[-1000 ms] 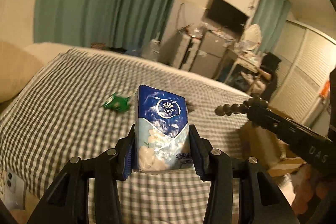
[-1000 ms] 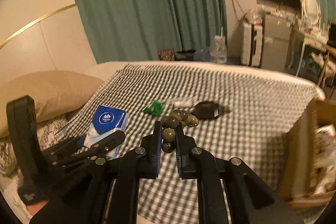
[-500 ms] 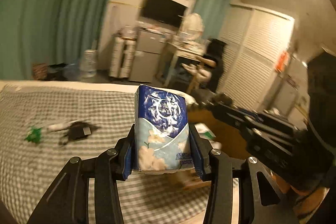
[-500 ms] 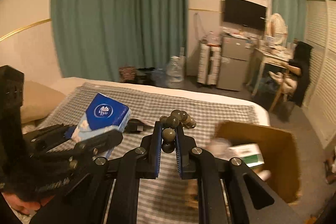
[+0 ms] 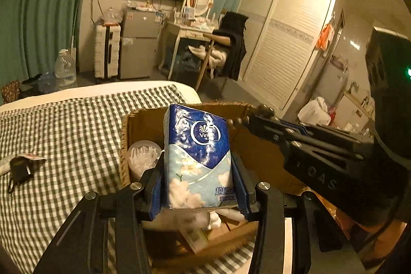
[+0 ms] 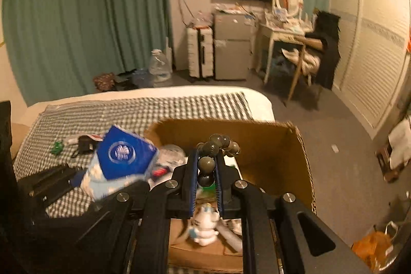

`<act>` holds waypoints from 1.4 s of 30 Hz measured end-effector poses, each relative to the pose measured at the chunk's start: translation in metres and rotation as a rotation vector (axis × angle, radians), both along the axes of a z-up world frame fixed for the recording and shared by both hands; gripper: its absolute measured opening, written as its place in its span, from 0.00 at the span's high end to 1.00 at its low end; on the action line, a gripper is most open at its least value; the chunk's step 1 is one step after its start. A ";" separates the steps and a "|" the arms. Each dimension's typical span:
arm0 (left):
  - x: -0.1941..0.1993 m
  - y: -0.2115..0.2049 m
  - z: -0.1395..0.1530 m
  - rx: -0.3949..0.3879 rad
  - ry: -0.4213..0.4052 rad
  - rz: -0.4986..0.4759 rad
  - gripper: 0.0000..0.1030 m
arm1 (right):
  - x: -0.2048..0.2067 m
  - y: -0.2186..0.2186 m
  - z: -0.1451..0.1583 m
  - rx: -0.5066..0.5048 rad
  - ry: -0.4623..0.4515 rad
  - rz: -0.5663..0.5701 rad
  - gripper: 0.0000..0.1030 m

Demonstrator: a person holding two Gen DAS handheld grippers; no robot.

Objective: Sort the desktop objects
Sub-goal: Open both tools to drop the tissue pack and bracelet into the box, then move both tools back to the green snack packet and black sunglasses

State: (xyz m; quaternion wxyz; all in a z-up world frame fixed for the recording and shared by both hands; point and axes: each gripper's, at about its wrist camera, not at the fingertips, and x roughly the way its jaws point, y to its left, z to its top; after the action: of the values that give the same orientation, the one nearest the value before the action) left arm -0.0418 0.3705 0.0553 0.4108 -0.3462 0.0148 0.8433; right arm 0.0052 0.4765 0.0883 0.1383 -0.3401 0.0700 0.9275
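A dim bedroom is shown, with a bed under a checked cover (image 5: 64, 135) and an open cardboard box (image 6: 269, 145) resting at its edge. Several items, apparently a small white toy (image 6: 205, 225) among them, are already gathered inside the box. A blue tissue pack (image 5: 199, 158) is clamped upright in the left gripper (image 5: 199, 191) above the box. A string of dark beads (image 6: 215, 148) is pinched in the right gripper (image 6: 206, 181). A black charger (image 5: 21, 168) and a green wrapper (image 6: 57, 147) are left on the cover, unsorted.
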 end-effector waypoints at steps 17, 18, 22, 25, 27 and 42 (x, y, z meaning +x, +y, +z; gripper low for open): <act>-0.047 -0.131 0.042 0.019 0.043 0.221 0.06 | -0.002 -0.065 0.018 0.031 0.058 0.029 0.41; -0.055 -0.150 0.048 0.018 0.061 0.266 0.06 | -0.006 -0.077 0.021 0.035 0.066 0.062 0.41; -0.087 -0.237 0.072 -0.018 0.126 0.487 0.02 | -0.025 -0.125 0.031 0.043 0.086 0.161 0.41; -0.102 -0.297 0.083 -0.019 0.148 0.594 0.00 | -0.037 -0.153 0.039 -0.008 0.129 0.220 0.41; -0.107 -0.329 0.084 -0.036 0.169 0.645 0.00 | -0.045 -0.171 0.042 -0.023 0.151 0.256 0.40; -0.125 -0.421 -0.115 -0.077 0.026 0.815 0.00 | -0.137 -0.283 -0.101 -0.121 0.087 0.311 0.29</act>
State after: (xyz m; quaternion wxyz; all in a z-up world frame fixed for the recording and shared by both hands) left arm -0.1667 -0.0503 -0.0598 0.0297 -0.3280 -0.0868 0.9402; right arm -0.1314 0.1936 -0.0132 -0.0307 -0.3141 0.0782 0.9457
